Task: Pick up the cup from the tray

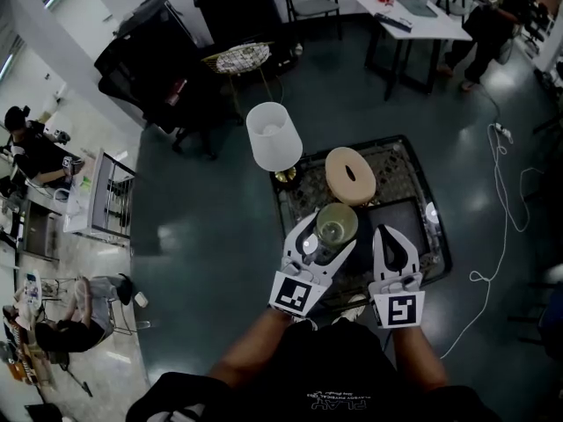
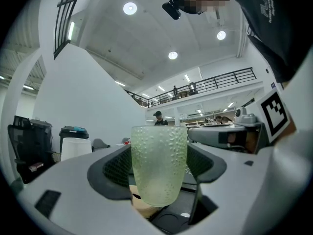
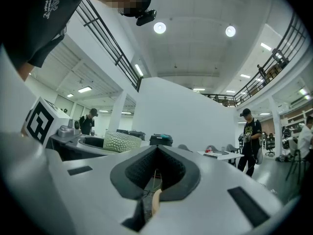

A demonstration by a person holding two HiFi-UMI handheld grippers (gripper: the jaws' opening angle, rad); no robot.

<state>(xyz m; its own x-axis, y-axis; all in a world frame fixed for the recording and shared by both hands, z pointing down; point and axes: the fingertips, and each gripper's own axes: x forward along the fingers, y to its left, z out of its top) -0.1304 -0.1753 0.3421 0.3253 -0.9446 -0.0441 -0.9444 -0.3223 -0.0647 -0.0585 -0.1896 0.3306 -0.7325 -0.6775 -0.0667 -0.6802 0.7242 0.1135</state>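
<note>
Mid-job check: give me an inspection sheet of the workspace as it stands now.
Surface: dark tray on a patterned table.
Job's things: green cup, between the left gripper's fingers.
Clutter: white lamp and beige round box on the table.
Grippers: left gripper shut on the cup; right gripper shut, empty, beside the cup.
Cables: white cable loose on the floor, right of the table.
Surroundings: people at desks, white desk, black bins.
</note>
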